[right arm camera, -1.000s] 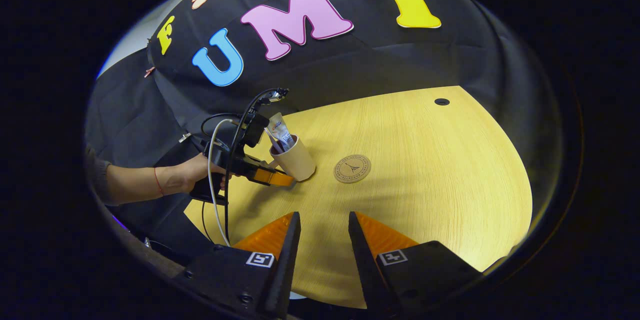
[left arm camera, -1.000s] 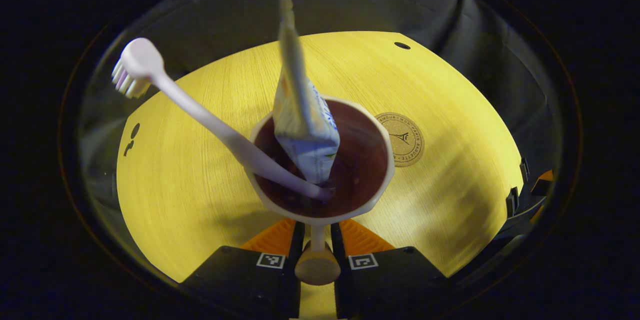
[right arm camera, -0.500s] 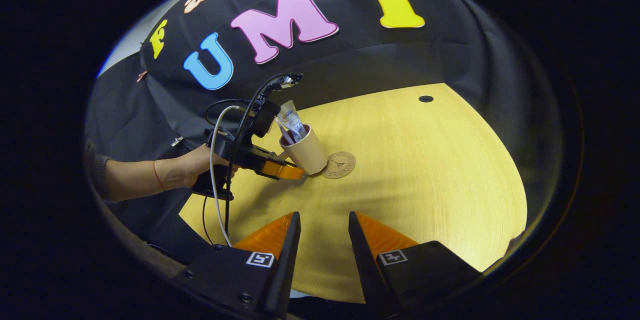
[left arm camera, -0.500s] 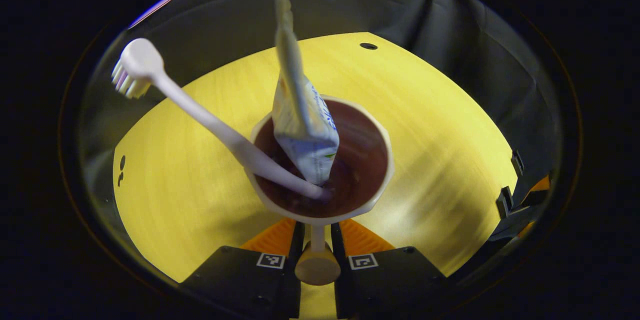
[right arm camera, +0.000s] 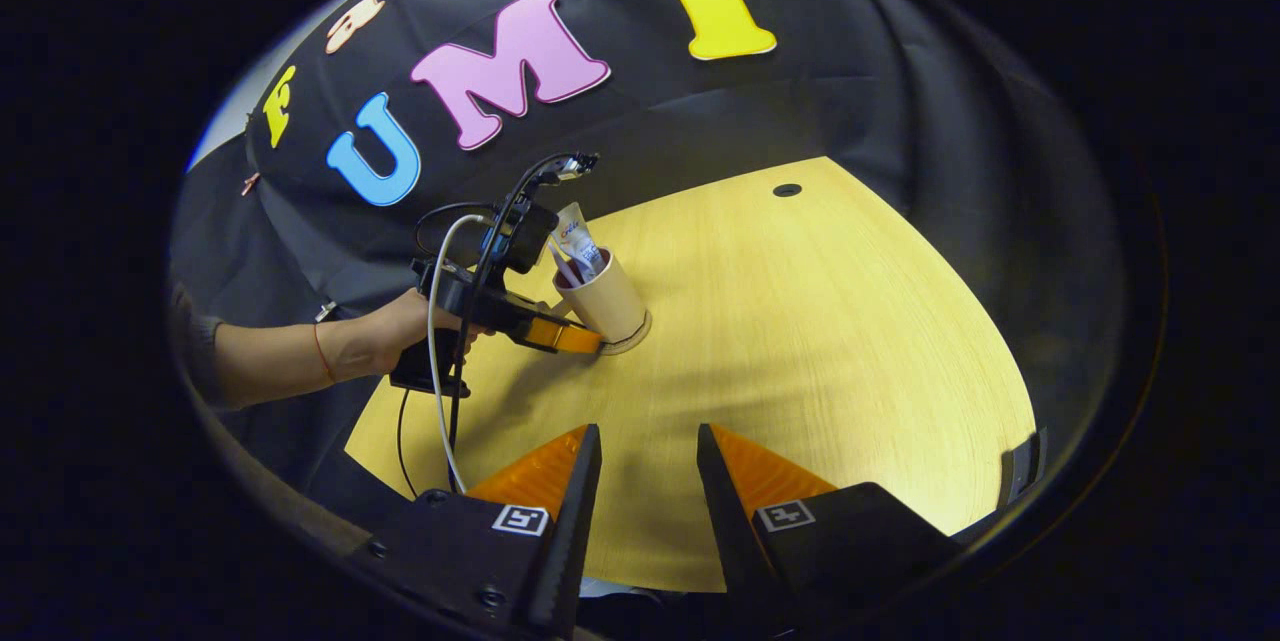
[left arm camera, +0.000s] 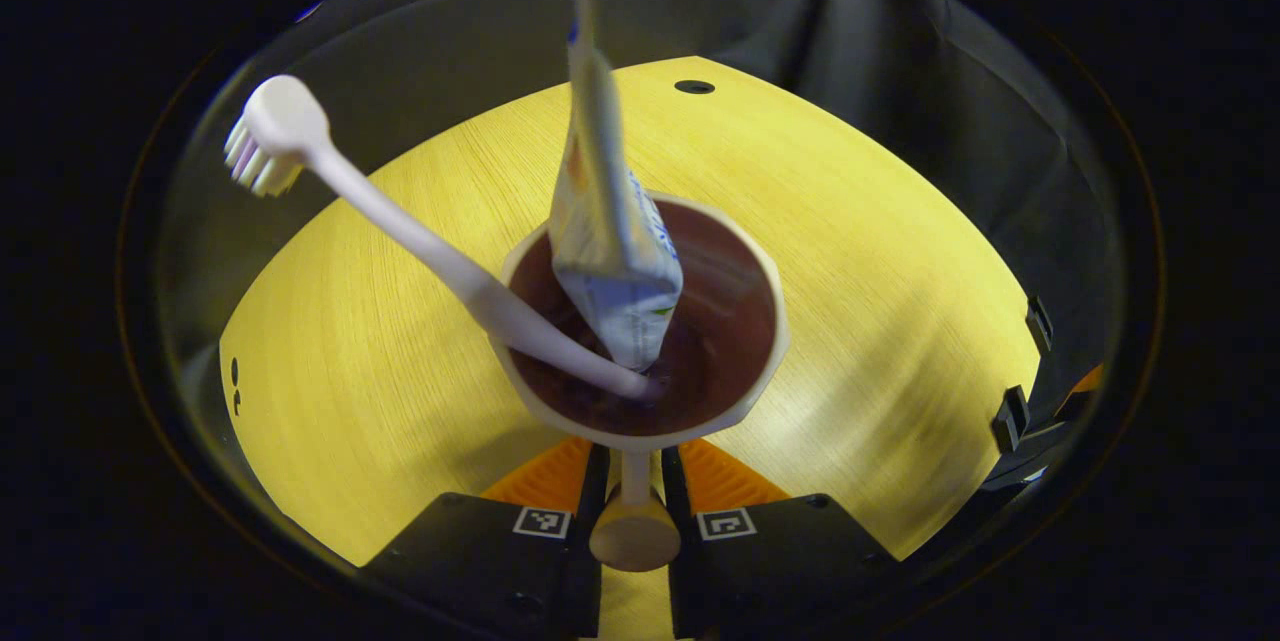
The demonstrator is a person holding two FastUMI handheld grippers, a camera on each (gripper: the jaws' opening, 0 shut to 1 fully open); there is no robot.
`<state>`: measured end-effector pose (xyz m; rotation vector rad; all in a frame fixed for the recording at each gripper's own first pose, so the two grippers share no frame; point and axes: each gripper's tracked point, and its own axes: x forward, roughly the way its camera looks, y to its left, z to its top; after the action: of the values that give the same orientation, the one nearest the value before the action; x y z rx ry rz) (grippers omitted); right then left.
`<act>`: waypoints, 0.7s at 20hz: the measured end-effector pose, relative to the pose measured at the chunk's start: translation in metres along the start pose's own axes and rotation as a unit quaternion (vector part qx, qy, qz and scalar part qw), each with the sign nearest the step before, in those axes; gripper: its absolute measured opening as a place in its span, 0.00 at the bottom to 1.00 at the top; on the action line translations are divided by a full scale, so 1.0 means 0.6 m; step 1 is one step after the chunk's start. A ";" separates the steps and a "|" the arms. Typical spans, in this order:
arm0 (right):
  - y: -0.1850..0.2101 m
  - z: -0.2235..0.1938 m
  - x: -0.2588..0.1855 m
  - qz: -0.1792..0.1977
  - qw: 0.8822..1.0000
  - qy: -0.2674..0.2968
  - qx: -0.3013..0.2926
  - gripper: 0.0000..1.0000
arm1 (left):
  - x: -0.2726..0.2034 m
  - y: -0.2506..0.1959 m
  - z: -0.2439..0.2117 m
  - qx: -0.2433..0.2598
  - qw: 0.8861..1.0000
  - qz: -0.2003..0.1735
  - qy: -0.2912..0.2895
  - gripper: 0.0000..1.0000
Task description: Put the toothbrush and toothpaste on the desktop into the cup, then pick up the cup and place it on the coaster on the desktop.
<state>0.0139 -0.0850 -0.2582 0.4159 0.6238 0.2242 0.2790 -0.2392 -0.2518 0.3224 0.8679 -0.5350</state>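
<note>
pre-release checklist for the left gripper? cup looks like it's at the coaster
1. Toothbrush in the cup: ok, handle end inside, head leaning out over the rim.
2. Toothpaste in the cup: ok, standing in it, flat end up.
3. Left gripper on the cup's handle: ok, both fingers close against it.
4. Cup over the coaster: ok, the right gripper view shows the coaster's edge peeking out under the base.
5. Cup resting flat on the coaster: cannot tell, contact is too small to see.
6. Right gripper out of the way: ok, open, hanging over the table, well short of the cup.
</note>
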 end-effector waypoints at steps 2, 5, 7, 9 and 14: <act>-0.007 -0.003 -0.002 -0.007 1.000 0.001 0.005 0.60 | 0.004 0.001 0.004 -0.003 1.000 -0.001 -0.003 0.31; -0.015 -0.004 -0.005 -0.013 1.000 0.003 0.012 0.60 | 0.004 0.002 -0.008 -0.002 1.000 0.004 0.004 0.37; -0.016 -0.003 -0.008 -0.014 1.000 0.002 0.015 0.60 | 0.004 0.010 -0.004 0.004 1.000 0.014 0.001 0.41; -0.014 -0.003 -0.006 -0.014 1.000 0.002 0.013 0.60 | 0.002 0.013 -0.007 0.004 1.000 0.018 -0.001 0.61; 0.000 -0.001 -0.003 -0.011 1.000 0.005 0.007 0.60 | -0.016 0.016 -0.009 0.016 0.999 0.036 -0.014 0.92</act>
<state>0.0121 -0.0853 -0.2580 0.4221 0.6407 0.2010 0.2757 -0.2258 -0.2471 0.3726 0.8182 -0.4858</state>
